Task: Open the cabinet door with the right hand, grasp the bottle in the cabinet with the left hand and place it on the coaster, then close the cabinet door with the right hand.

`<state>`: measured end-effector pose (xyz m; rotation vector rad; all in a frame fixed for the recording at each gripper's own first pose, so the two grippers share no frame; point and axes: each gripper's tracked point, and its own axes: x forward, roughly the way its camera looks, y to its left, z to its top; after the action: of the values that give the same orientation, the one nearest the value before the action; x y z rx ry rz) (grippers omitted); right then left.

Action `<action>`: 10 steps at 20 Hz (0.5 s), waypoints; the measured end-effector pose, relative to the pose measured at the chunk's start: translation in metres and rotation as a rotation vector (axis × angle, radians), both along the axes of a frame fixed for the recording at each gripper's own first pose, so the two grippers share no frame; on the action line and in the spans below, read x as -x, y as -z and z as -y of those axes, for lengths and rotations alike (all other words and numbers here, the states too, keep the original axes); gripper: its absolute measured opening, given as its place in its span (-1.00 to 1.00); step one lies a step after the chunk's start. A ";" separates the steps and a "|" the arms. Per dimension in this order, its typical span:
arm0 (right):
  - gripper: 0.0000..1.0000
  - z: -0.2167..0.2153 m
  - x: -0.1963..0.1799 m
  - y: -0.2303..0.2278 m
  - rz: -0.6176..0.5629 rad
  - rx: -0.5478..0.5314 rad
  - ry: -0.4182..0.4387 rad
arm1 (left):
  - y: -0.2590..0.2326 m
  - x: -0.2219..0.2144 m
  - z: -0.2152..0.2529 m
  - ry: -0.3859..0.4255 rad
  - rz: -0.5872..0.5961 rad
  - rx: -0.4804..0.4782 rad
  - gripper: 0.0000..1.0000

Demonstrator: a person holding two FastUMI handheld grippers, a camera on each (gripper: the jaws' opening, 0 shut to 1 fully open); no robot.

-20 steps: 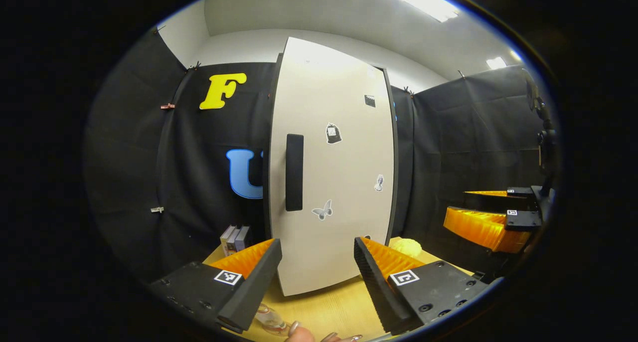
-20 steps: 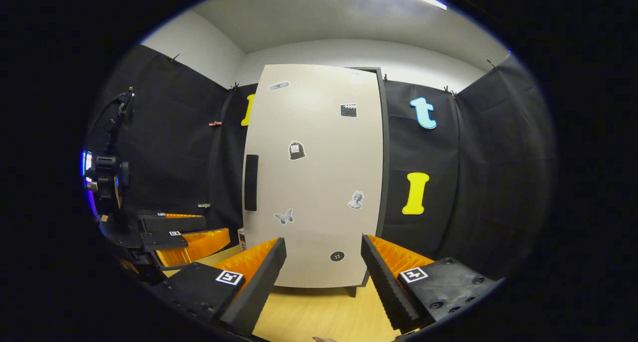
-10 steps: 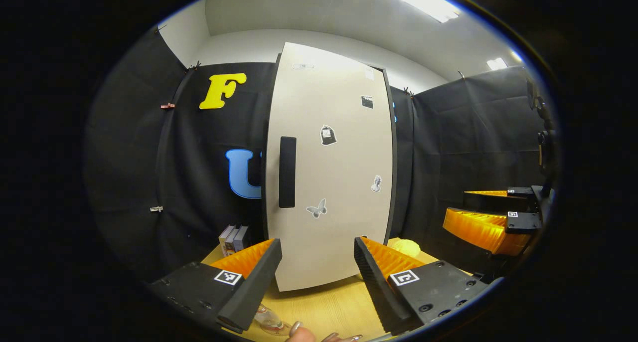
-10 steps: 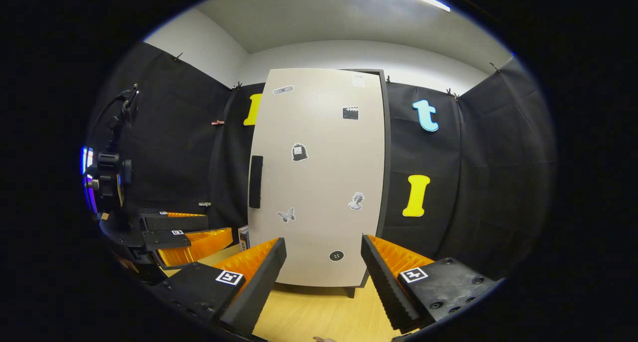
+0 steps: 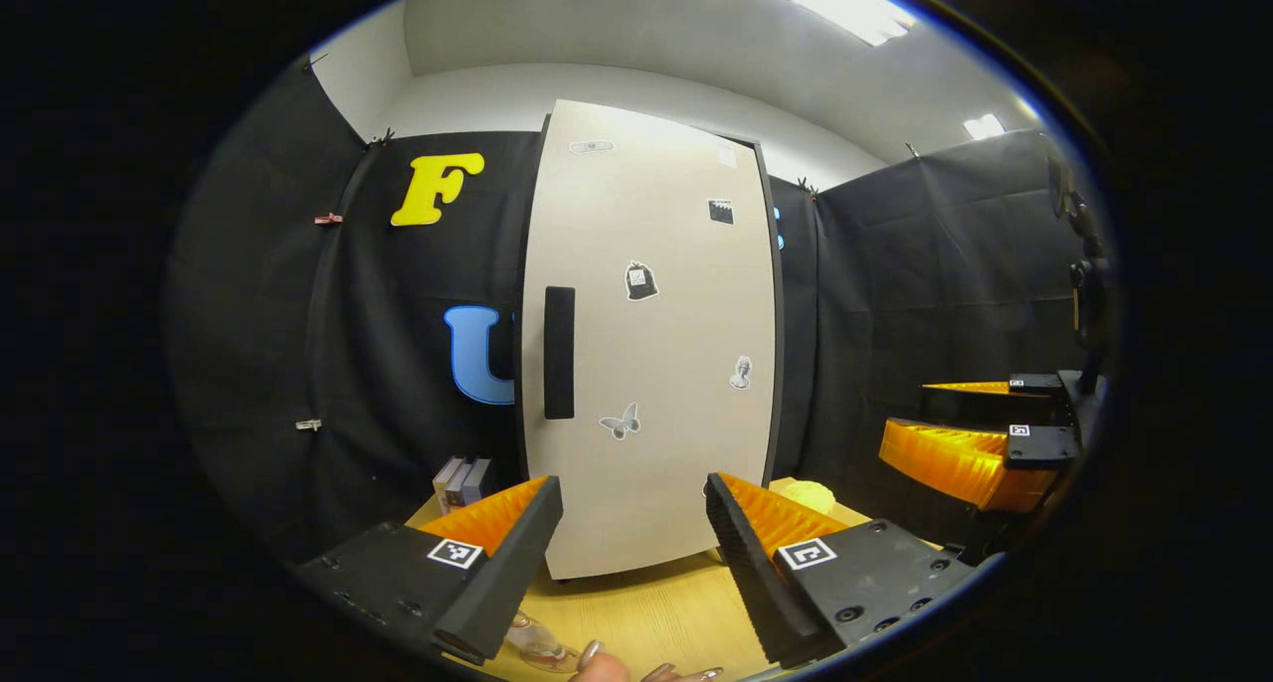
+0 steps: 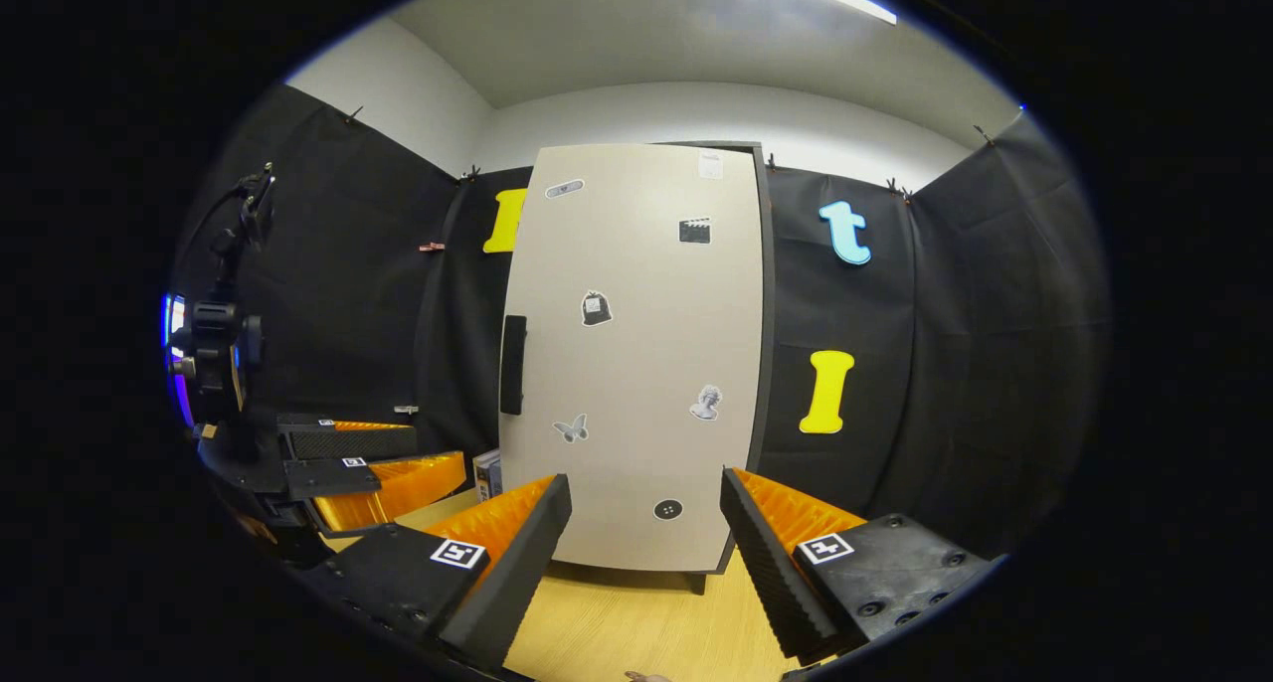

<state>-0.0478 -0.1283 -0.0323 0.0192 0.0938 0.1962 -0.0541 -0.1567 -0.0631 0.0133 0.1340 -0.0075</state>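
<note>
Right now I judge the first step is still ahead of me: the cabinet door stands shut in the centre of the right gripper view, a tall pale panel with small stickers on it, and nothing grips it. My right gripper sits at the bottom of that frame with its jaws spread wide and empty, the door's lower edge showing between the fingers, well apart from them. The dark handle runs upright along the door's left edge, at mid-height of the frame, above and left of my fingers.

In the left gripper view the same door fills the middle, its handle left of centre. My left gripper is also wide open and holds nothing. My right gripper shows at the right edge of that frame, off to the side of the cabinet. The bottle I cannot see; by the task it is behind the shut door. A pale round thing lies on the wooden table at the cabinet's lower right; it may be the coaster, though I cannot be sure.

Next, I reckon, the right gripper must travel up and left to the handle, close on it, and swing the door open while the left waits clear.
</note>
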 end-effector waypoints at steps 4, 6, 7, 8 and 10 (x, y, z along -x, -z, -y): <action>0.96 0.000 0.002 -0.002 0.004 0.001 0.003 | 0.000 0.002 0.000 0.002 0.001 0.001 0.84; 0.95 -0.001 0.002 -0.002 0.005 0.003 0.003 | 0.001 0.003 -0.001 0.003 -0.001 0.003 0.84; 0.96 0.000 0.002 -0.002 0.004 0.005 0.005 | 0.002 0.003 -0.001 0.003 -0.001 0.003 0.85; 0.96 0.000 0.002 -0.001 0.004 0.007 0.005 | 0.001 0.004 -0.001 0.003 -0.002 0.003 0.84; 0.95 0.000 0.004 -0.002 0.002 0.009 0.005 | 0.001 0.003 -0.001 0.003 -0.002 0.005 0.85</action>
<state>-0.0513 -0.1279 -0.0306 0.0100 0.0925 0.1907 -0.0572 -0.1555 -0.0645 0.0089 0.1358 -0.0112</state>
